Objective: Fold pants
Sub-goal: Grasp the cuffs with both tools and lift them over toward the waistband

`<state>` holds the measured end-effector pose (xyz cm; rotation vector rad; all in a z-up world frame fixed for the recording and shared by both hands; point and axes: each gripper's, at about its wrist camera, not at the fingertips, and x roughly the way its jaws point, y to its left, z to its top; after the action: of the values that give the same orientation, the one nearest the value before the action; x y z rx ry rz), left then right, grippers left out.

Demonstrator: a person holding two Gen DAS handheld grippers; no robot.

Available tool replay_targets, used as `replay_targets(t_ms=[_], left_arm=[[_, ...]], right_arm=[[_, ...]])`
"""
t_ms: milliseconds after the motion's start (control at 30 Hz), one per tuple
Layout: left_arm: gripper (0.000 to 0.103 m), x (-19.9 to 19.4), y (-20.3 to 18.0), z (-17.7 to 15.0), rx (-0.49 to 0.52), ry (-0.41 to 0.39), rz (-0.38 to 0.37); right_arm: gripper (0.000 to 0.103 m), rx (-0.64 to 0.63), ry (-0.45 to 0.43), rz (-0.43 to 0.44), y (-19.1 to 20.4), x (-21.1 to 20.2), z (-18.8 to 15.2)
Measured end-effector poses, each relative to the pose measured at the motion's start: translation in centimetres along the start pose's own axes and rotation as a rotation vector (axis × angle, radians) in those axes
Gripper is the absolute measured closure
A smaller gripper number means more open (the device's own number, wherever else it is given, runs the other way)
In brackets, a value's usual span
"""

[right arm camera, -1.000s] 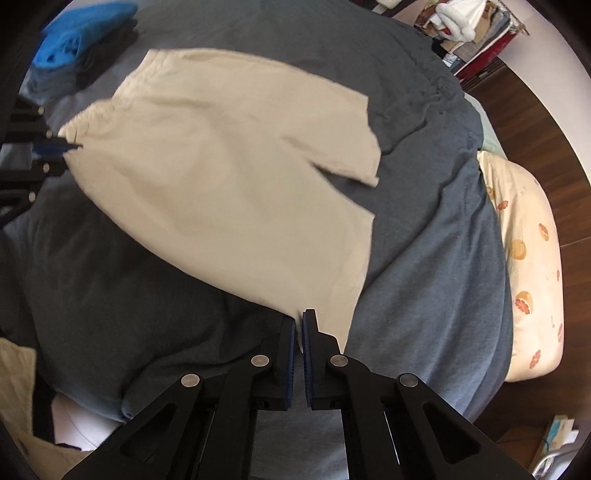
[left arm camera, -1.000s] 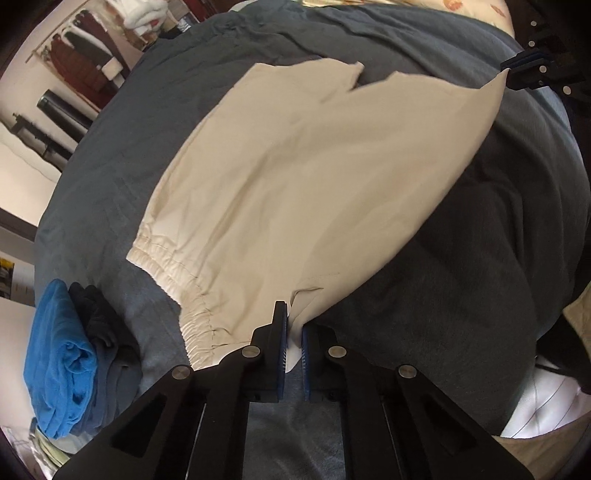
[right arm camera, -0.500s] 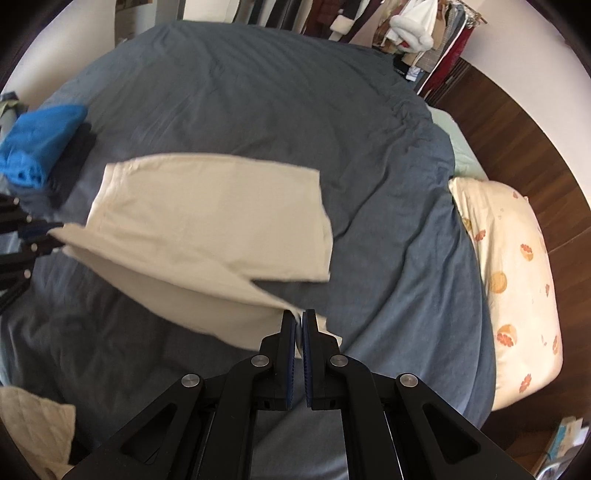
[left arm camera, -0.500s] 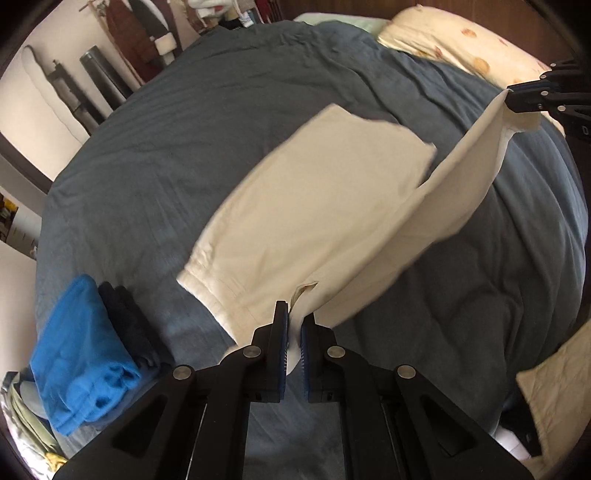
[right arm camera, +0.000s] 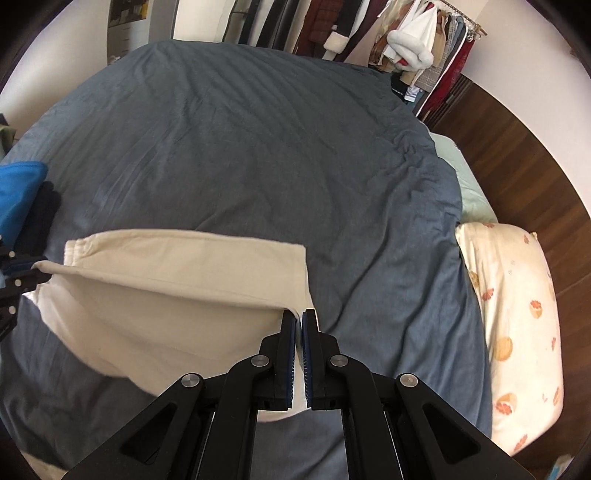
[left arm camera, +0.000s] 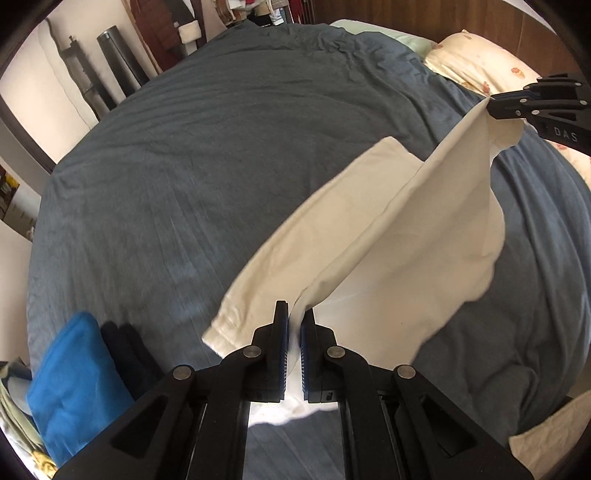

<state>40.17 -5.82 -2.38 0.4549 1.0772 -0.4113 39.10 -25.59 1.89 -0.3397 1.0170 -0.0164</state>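
Cream pants [left arm camera: 369,229] hang in the air above the dark blue bed cover [left arm camera: 184,166], stretched between both grippers. My left gripper [left arm camera: 293,325] is shut on the waistband end. My right gripper [right arm camera: 299,325] is shut on the leg-hem end, and it also shows in the left wrist view [left arm camera: 517,105]. One leg of the pants [right arm camera: 177,254] lies lower, toward the far side, while the held leg [right arm camera: 155,325] is lifted and sags below the grippers. The left gripper shows at the left edge of the right wrist view [right arm camera: 22,273].
A folded blue garment on dark clothes [left arm camera: 74,369] sits at the bed's left corner. A cream pillow with orange prints [right arm camera: 513,314] lies at the bed's right. Hanging clothes [right arm camera: 406,33] line the far wall. Another cream cloth [left arm camera: 554,439] shows at lower right.
Both grippers have lifted the pants off the bed and swung the near leg up and toward the far leg. The fabric now hangs folded lengthwise instead of lying flat.
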Motion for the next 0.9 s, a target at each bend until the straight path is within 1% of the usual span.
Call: replay_targets(t_ms=[200, 400, 667, 900], left_arm=[[0.096, 3.5, 1.2, 2.0, 0.020, 0.024, 0.012], [0.096, 6.7, 2.2, 3.1, 0.035, 0.050, 0.019], [0.096, 11.1, 4.1, 4.3, -0.011, 0.104, 0.021], [0.097, 14.0, 4.7, 4.6, -0.022, 0.139, 0.020]], right_arm=[[0.099, -0.035, 0.039, 0.009, 0.2, 5.1, 2.4], [0.099, -0.070, 0.089, 0.018, 0.7, 10.0, 4.2], [0.099, -0.093, 0.145, 0.029, 1.4, 16.2, 6.5], [0.099, -0.096, 0.179, 0.025, 2.1, 20.1, 7.6]])
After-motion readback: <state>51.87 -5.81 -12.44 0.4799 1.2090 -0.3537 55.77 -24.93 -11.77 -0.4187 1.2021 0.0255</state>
